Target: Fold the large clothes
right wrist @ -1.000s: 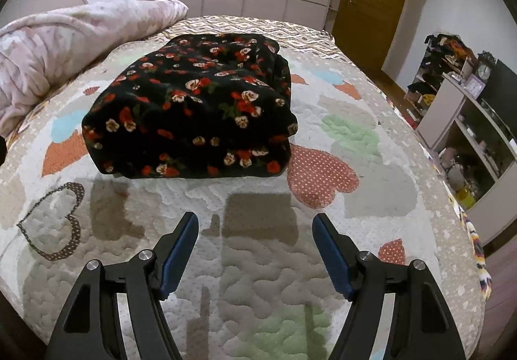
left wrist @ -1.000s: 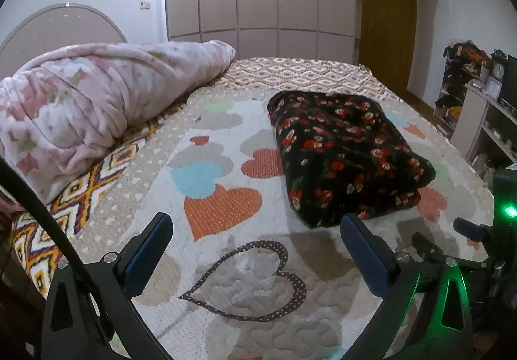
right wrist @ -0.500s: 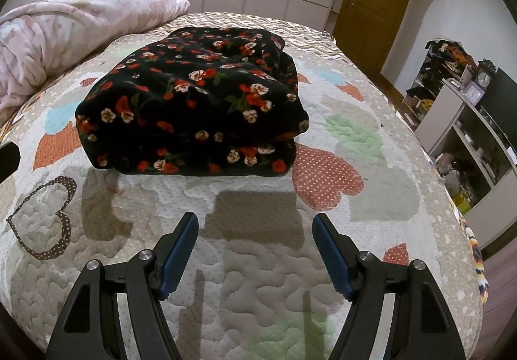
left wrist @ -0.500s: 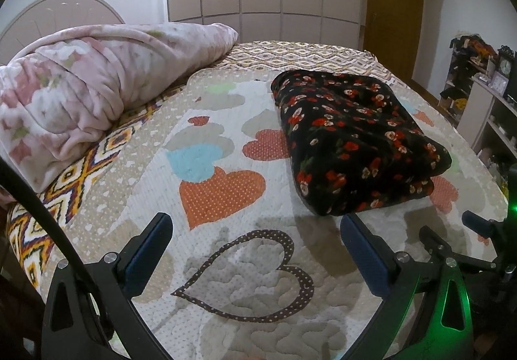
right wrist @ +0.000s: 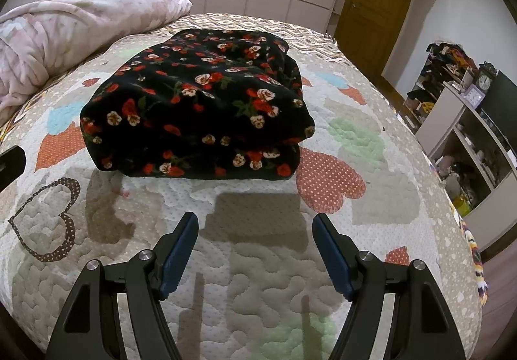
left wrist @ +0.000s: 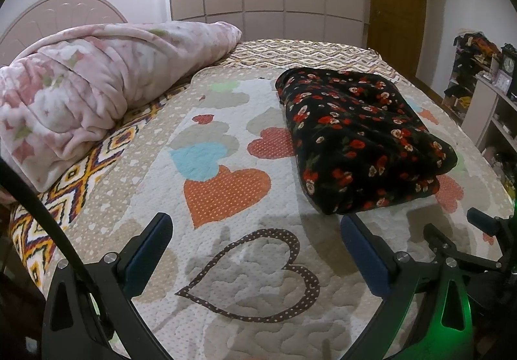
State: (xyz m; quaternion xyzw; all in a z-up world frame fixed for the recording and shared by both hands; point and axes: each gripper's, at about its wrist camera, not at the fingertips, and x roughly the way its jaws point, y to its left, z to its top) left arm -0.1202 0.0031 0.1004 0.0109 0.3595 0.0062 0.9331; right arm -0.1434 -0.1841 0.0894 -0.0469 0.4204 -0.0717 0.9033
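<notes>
Right wrist | right claw (right wrist: pixel 255 227) wide, empty | left claw (left wrist: pixel 255 227) wide, empty | garment (right wrist: pixel 200 101) untouched

Black floral garment (right wrist: pixel 200 101), folded into a thick rectangle, flat on the bed.

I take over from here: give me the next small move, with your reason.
Probably draw both claws back and leave it. The black floral garment already lies folded in a compact stack on the quilt. The left claw and the right claw are open and empty, short of its near edge, so no fold looks left.
</notes>
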